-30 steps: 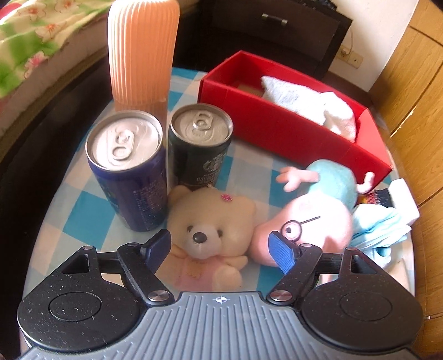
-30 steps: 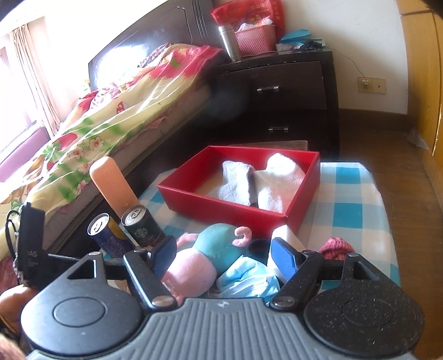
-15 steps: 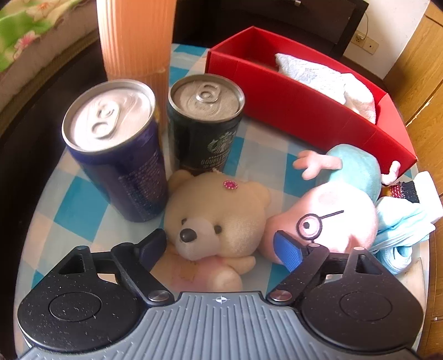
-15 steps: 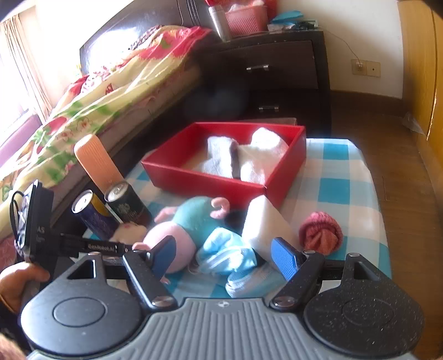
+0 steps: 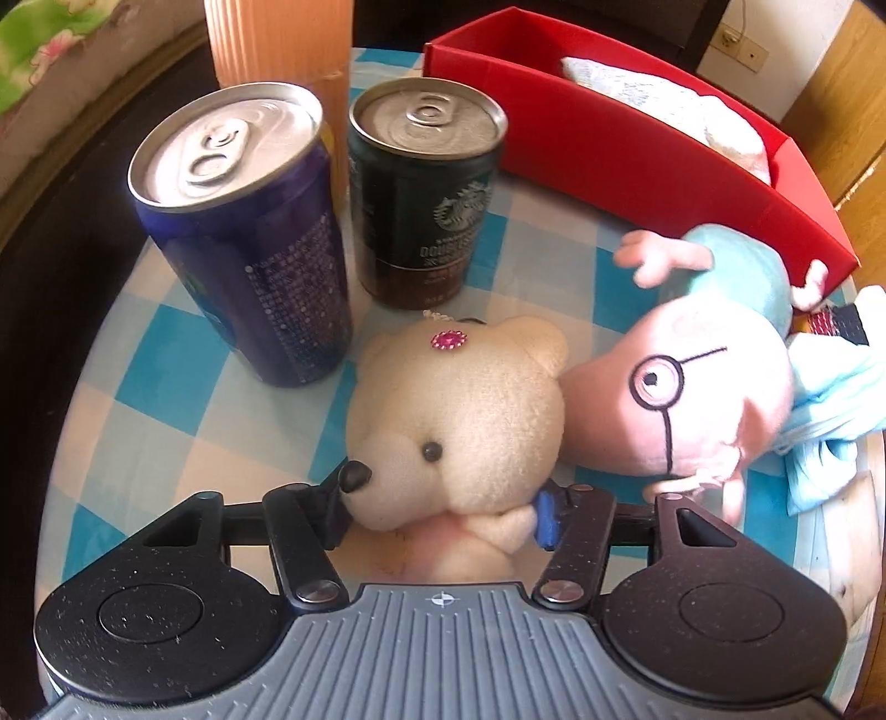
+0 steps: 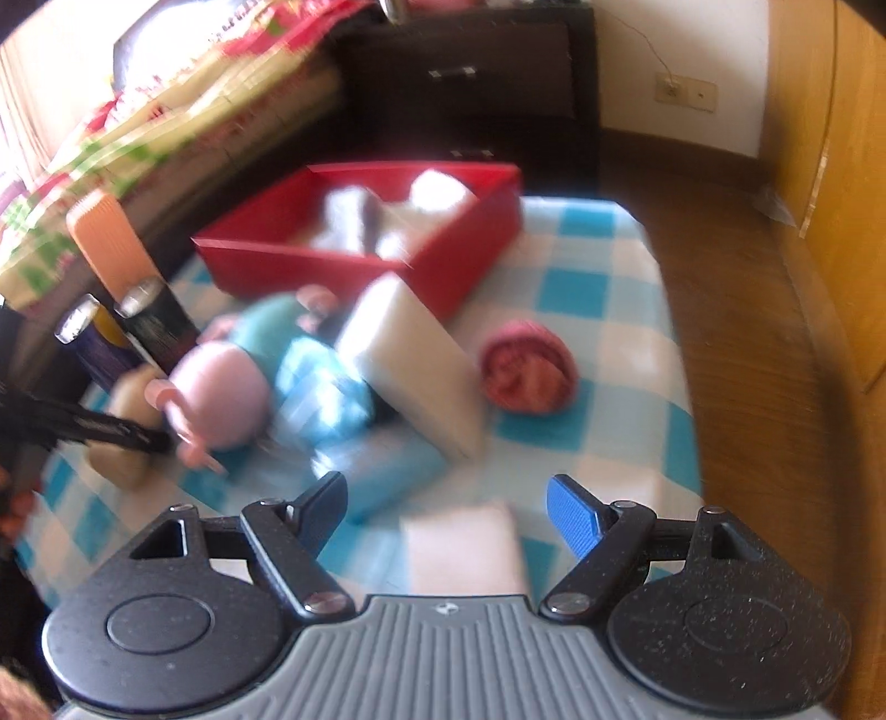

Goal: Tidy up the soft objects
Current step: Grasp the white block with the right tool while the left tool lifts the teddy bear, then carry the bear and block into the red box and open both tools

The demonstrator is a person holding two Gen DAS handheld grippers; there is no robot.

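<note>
A cream teddy bear (image 5: 459,404) lies on the checked tablecloth (image 5: 166,387). My left gripper (image 5: 443,509) has its jaws closing around the bear's neck, and both pads touch the plush. Right of the bear lies a pink pig plush (image 5: 692,399) in a teal top, on a light blue cloth (image 5: 830,421). The red box (image 5: 609,149) behind holds white towels (image 5: 664,99). My right gripper (image 6: 446,512) hangs over the table's near edge, its jaws opening and gripping nothing. A pale block (image 6: 462,548) lies under its gap. That view is blurred.
A blue can (image 5: 249,238) and a dark coffee can (image 5: 426,194) stand just left of the bear, before an orange ribbed vase (image 5: 277,44). A white sponge block (image 6: 410,360) leans by the box, a pink knitted piece (image 6: 526,368) beside it. Bed left, wooden floor right.
My left gripper has sunk onto the bear and its fingers have drawn in against it. My right gripper has dropped and tipped down towards the table's near edge.
</note>
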